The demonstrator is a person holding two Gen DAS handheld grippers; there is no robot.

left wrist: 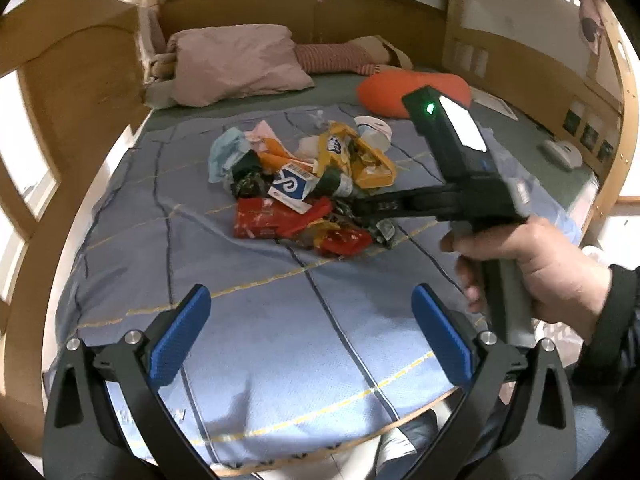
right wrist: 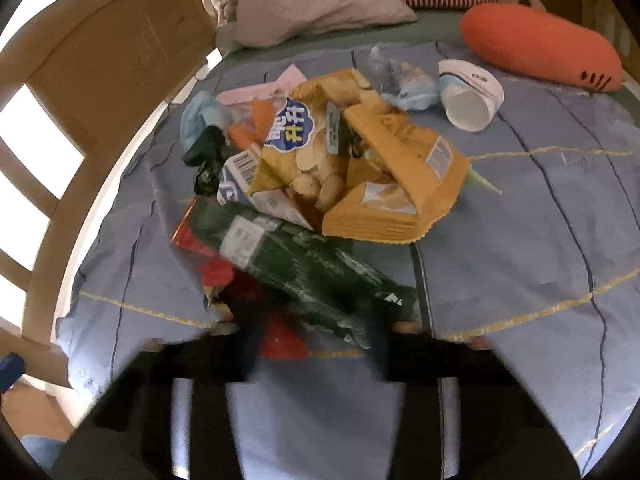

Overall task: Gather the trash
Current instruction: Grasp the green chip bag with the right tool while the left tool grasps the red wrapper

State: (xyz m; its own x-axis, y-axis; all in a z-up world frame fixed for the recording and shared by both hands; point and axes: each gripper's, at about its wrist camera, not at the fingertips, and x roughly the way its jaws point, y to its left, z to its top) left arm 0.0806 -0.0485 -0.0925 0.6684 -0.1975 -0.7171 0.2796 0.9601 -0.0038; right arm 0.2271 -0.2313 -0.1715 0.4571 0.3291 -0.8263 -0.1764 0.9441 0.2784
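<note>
A heap of trash [left wrist: 304,188] lies on the blue bedspread: yellow chip bags [right wrist: 360,168], a green wrapper [right wrist: 304,264], red wrappers [left wrist: 272,218], a white-blue carton [left wrist: 290,188] and a paper cup [right wrist: 472,100]. My left gripper [left wrist: 310,330] is open and empty, above the bedspread in front of the heap. My right gripper [left wrist: 360,210] reaches into the near right side of the heap. In the right wrist view it is blurred, with the green wrapper lying between its fingers; I cannot tell whether it grips.
The bed [left wrist: 280,360] has a wooden frame [left wrist: 72,128] on the left and back. A pink pillow [left wrist: 236,64], a striped roll [left wrist: 336,56] and an orange cushion [right wrist: 536,44] lie at the head. A white object [left wrist: 562,152] lies at the right edge.
</note>
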